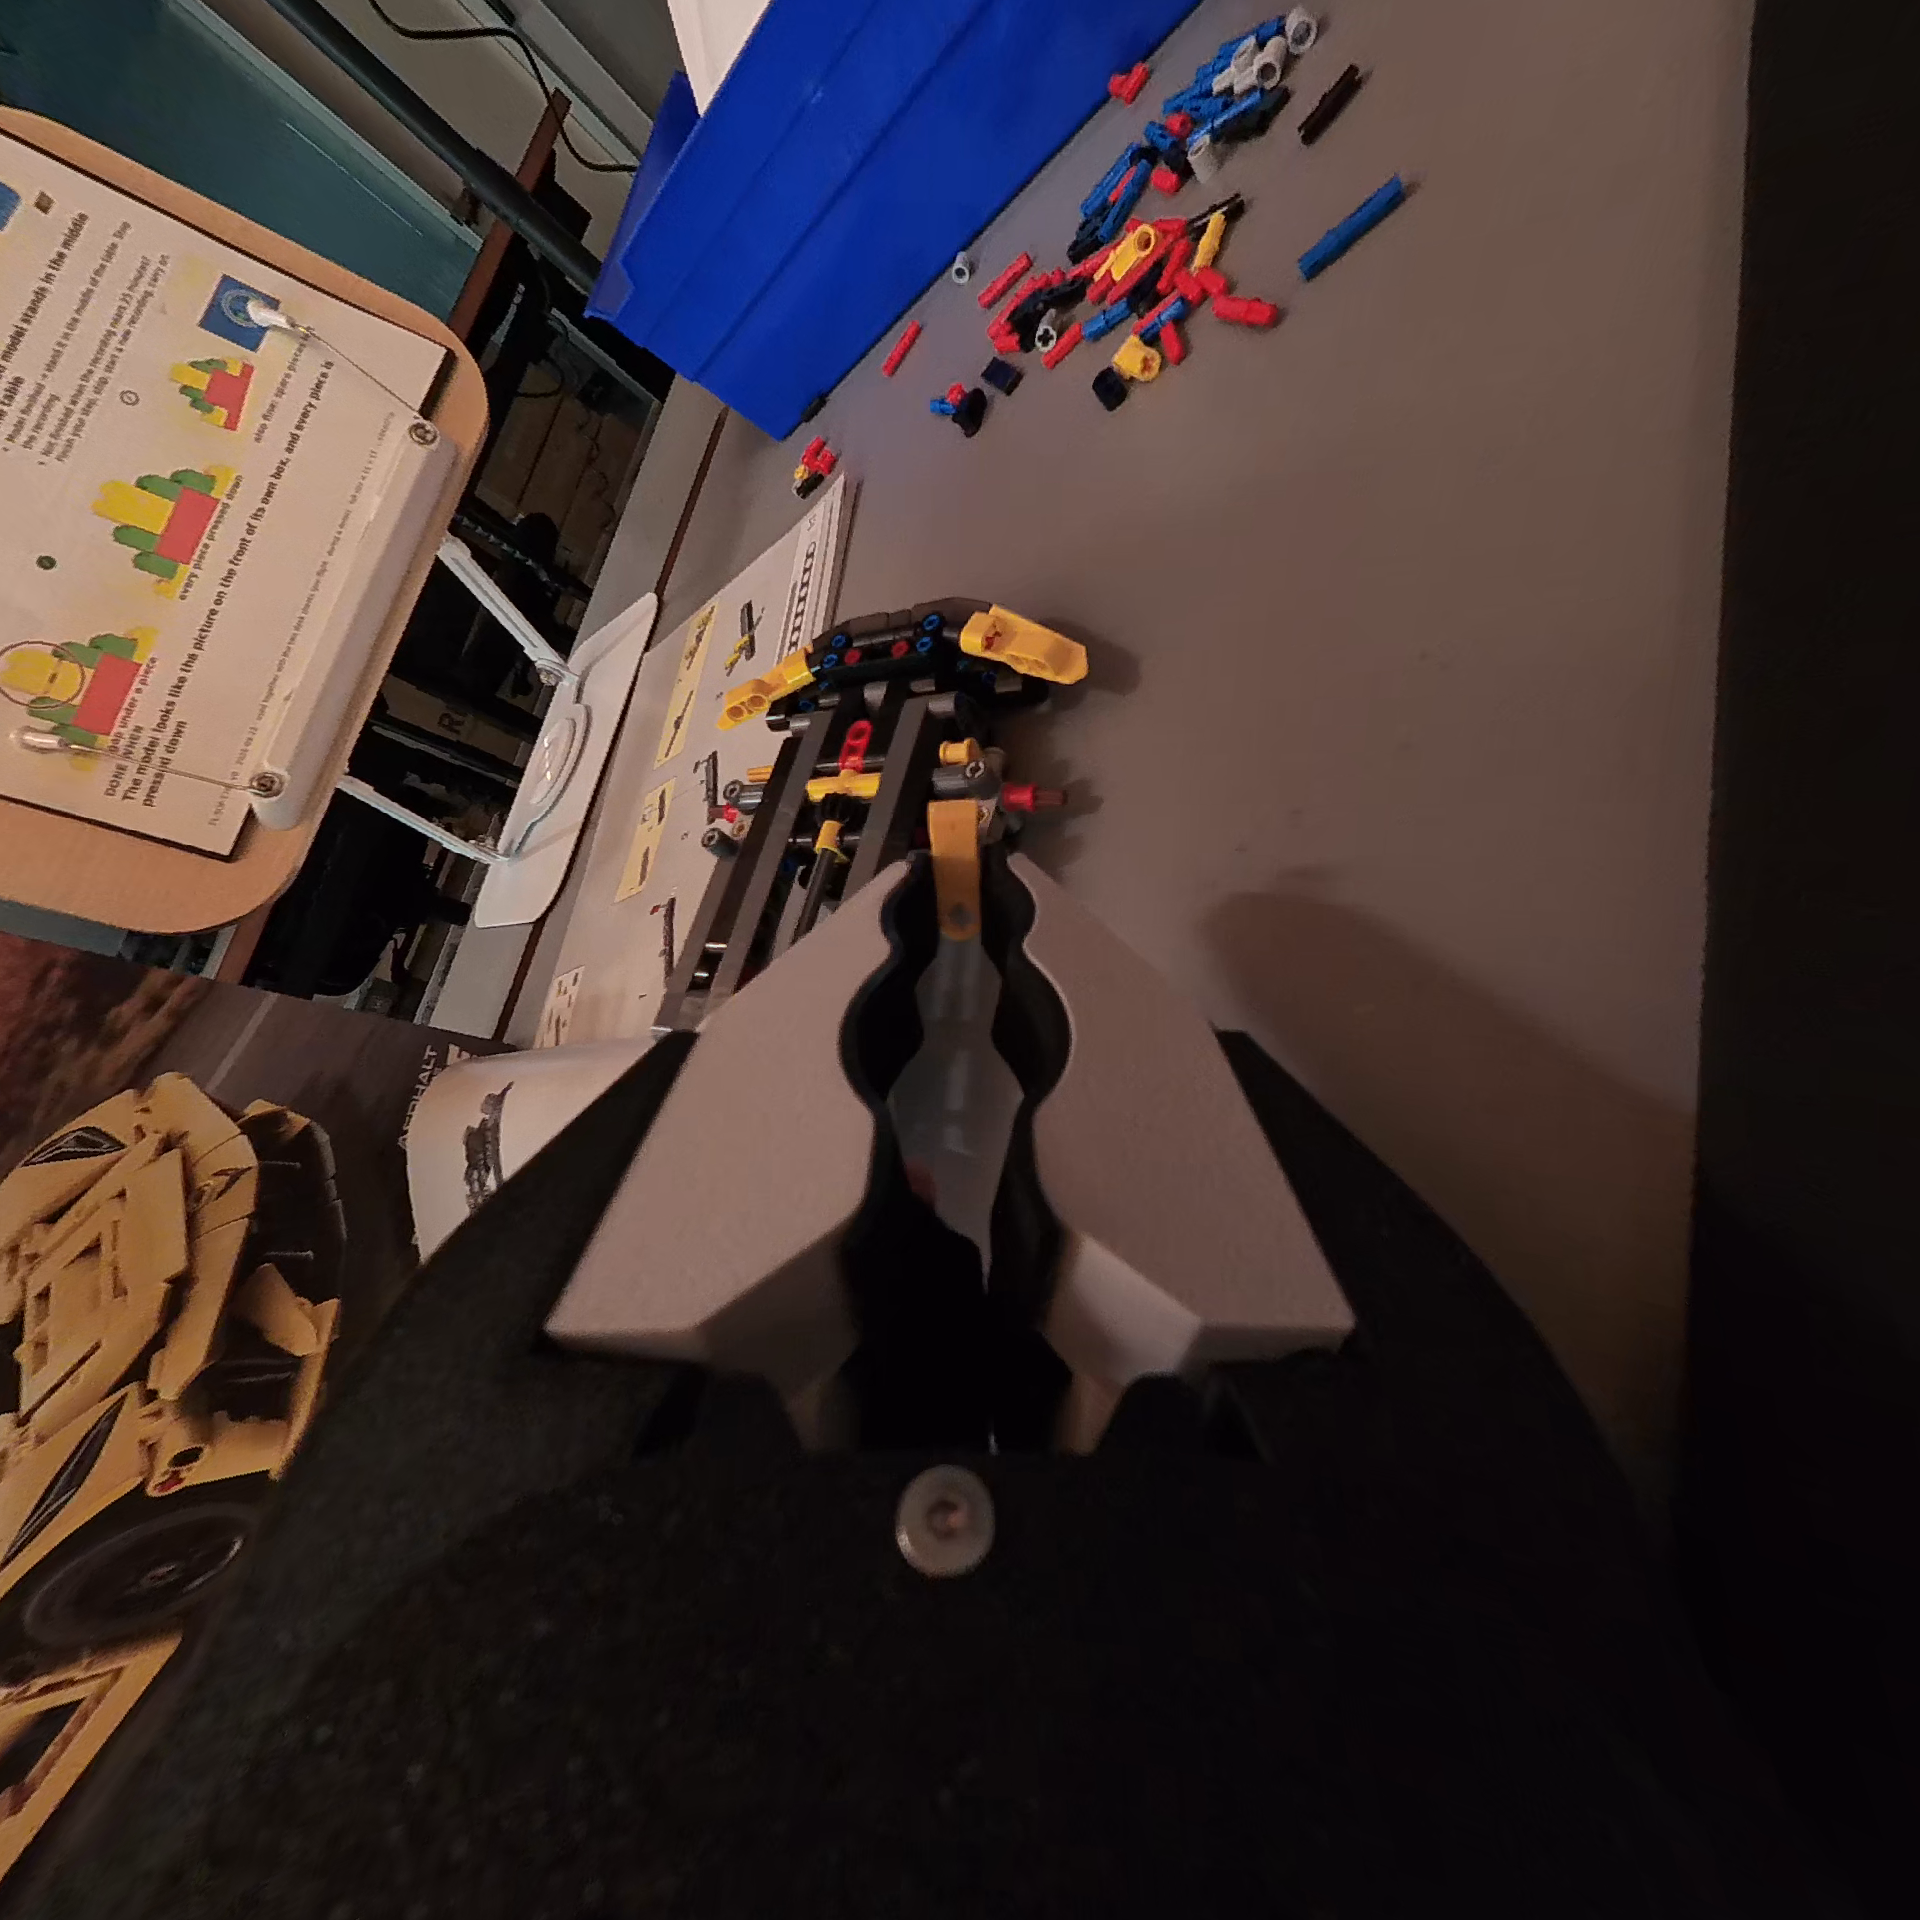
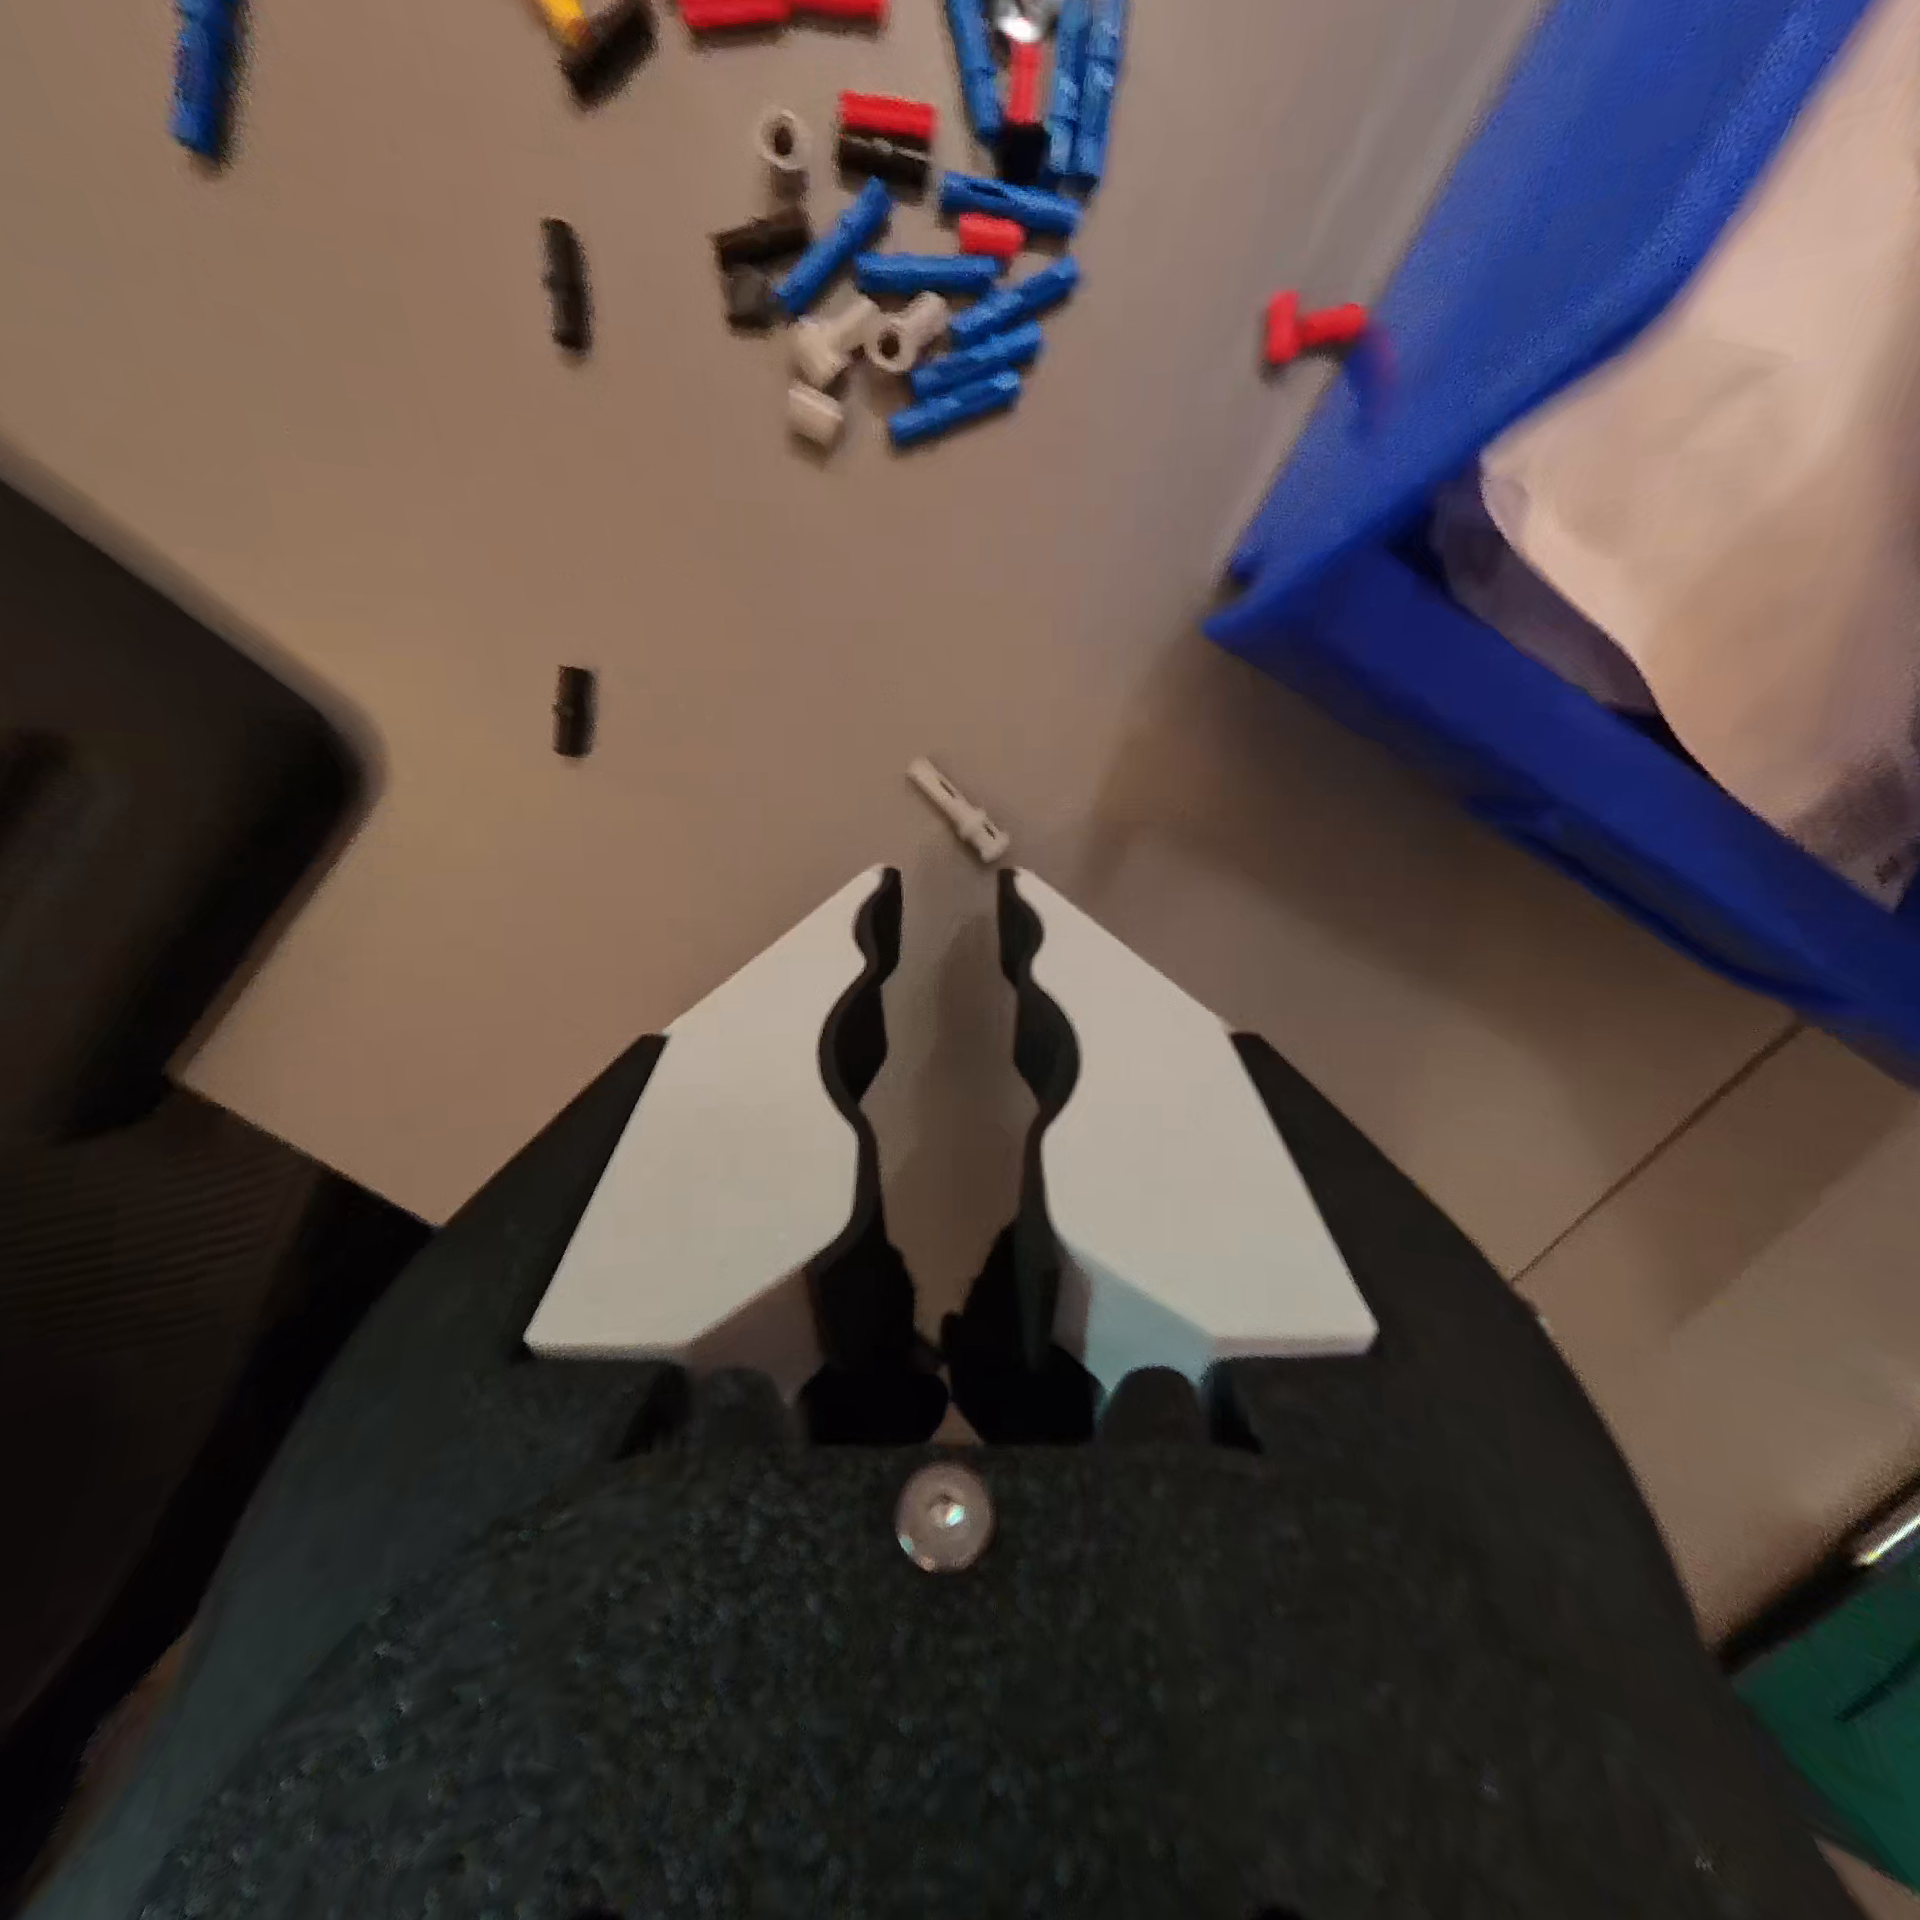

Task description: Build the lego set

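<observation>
- Two grippers: left gripper (image 1: 954, 883) clamped on grey-and-yellow end of half-built black, yellow and grey lego chassis (image 1: 894, 717), resting on grey table (image 1: 1403, 644) over printed instruction sheet (image 1: 675, 727).
- Right gripper (image 2: 948, 883) slightly apart, empty, just short of small light-grey plastic pin (image 2: 958, 809).
- Loose blue, red, black pieces (image 2: 935, 239) farther off, beside blue plastic bin (image 2: 1475, 623).

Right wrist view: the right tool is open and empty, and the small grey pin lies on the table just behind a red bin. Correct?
Not quite. The bin is blue, not red, and the right wrist view shows this. The rest holds: the right tool is open and empty, with the small grey pin on the table just beyond its tips.
</observation>
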Action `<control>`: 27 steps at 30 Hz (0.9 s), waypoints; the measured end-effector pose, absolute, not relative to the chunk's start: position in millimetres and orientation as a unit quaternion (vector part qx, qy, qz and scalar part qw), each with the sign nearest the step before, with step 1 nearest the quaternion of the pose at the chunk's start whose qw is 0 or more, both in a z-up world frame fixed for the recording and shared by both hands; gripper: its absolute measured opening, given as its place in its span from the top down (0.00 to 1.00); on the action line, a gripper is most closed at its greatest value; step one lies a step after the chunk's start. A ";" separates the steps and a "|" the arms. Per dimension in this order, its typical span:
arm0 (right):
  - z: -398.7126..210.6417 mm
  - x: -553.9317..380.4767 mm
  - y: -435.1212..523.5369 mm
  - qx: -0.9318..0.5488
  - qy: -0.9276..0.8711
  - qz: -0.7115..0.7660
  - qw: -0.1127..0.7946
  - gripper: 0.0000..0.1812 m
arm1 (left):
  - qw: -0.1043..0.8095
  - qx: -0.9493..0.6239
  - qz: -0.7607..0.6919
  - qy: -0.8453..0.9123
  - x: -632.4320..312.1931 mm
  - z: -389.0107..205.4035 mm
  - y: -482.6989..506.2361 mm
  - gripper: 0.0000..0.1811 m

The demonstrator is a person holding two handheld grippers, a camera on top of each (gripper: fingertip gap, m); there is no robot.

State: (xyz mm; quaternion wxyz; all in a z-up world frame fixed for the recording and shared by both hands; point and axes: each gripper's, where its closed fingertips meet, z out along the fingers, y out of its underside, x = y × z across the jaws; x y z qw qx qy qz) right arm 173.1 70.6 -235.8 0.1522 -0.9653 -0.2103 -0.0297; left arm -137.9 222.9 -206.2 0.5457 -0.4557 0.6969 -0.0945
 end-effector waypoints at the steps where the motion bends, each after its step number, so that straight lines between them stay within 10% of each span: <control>1: -238.0 178.1 69.6 -0.965 -0.200 -0.032 0.169 0.86 | 0.547 -0.455 -0.095 0.697 -137.9 -205.4 222.7 0.97; 7: -242.0 182.2 91.4 -0.929 -0.176 0.033 0.325 0.86 | 0.548 -0.445 -0.094 0.702 -136.5 -205.3 216.5 0.97; 27: -239.1 135.8 131.2 -0.903 -0.207 0.031 0.374 0.87 | 0.537 -0.468 -0.117 0.692 -137.0 -206.7 221.3 0.97</control>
